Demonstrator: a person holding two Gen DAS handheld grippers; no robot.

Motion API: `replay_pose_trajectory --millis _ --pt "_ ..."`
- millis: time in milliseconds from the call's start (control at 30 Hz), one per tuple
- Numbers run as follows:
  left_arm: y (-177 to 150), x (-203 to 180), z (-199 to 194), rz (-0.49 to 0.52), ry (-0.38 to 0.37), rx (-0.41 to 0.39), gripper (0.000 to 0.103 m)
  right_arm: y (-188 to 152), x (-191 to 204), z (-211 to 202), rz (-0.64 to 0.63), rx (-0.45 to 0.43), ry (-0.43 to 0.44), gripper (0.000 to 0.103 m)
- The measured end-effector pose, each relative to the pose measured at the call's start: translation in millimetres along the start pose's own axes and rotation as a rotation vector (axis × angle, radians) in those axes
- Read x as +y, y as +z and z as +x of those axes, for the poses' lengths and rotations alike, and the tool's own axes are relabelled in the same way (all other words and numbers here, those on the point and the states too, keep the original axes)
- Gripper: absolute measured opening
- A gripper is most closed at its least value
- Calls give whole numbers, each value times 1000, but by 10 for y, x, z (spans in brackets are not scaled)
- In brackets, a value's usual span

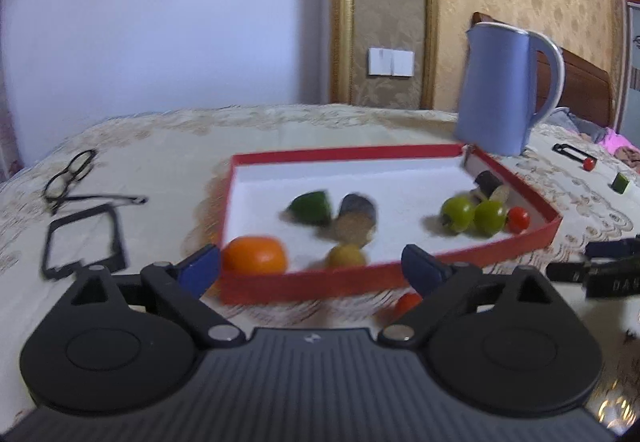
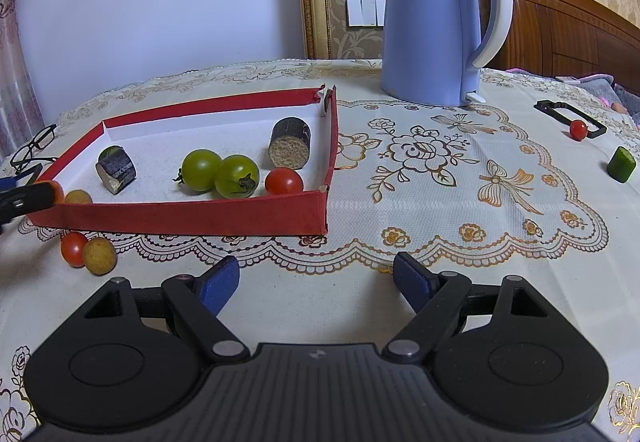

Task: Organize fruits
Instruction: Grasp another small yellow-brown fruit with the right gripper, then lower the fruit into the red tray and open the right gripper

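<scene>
A red tray [image 1: 520, 242] with a white floor holds an orange [image 1: 254, 254], a yellowish ball [image 1: 346, 256], a green piece [image 1: 310, 206], a dark cylinder [image 1: 356, 218], two green tomatoes [image 2: 201, 169] and a red cherry tomato [image 2: 284, 181]. My left gripper [image 1: 310, 266] is open at the tray's near wall, the orange just beyond its left finger, nothing pressed between the pads. My right gripper [image 2: 316, 280] is open over bare cloth in front of the tray [image 2: 192, 210]. Outside the tray lie a red tomato [image 2: 73, 248] and a tan ball [image 2: 99, 256].
A blue kettle [image 2: 436, 22] stands behind the tray. Far right lie a cherry tomato [image 2: 578, 129] by a black frame [image 2: 568, 110] and a green cucumber piece [image 2: 621, 164]. Glasses [image 1: 70, 174] and another black frame [image 1: 84, 238] lie to the tray's left.
</scene>
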State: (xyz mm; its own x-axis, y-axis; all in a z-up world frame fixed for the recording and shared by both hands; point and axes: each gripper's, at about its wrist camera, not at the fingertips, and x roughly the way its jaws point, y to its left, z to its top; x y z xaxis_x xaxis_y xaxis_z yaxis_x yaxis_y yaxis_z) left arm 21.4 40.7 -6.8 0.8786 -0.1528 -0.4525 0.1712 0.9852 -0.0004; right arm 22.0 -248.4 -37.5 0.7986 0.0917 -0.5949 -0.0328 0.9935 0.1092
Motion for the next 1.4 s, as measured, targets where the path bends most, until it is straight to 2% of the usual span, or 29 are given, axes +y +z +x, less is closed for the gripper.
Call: replay_pose_trajectory --millis 133,233,300,467,600,700,967,1033,1100,1233,1267,1300,1400 --pt "-104 190 7 -37 15 66 96 -2 7 2 -5 1 -3 84" --pt "-140 314 120 -100 16 146 96 -2 15 6 -14 4 -9 84" --pt "-161 348 162 -122 29 165 96 -1 13 5 -15 4 -9 84" --pt "-150 320 223 -101 64 177 97 -5 29 -8 -27 0 -5 84" --pt "-132 331 283 -123 64 180 103 -45 99 -70 -27 -8 88 84" --pt "-133 315 295 -111 72 183 103 -86 292 -100 -63 1 163 84" --pt "-147 272 305 -84 86 189 103 -71 679 -186 -145 -44 260 84" --pt "-147 264 311 -80 89 191 103 -50 764 -210 -164 -57 275 78" --pt "-146 265 309 -83 87 190 103 -29 872 -178 -197 -50 276 64" --pt "-144 264 310 -85 85 189 103 -19 1025 -12 -235 -11 276 44" --pt "-144 261 313 -83 86 190 103 -22 1045 25 -241 0 277 31" --pt "-144 261 313 -82 87 190 103 -27 1050 37 -243 1 282 26" --pt "-143 264 313 -84 86 189 103 -46 1049 -4 -249 -23 281 25"
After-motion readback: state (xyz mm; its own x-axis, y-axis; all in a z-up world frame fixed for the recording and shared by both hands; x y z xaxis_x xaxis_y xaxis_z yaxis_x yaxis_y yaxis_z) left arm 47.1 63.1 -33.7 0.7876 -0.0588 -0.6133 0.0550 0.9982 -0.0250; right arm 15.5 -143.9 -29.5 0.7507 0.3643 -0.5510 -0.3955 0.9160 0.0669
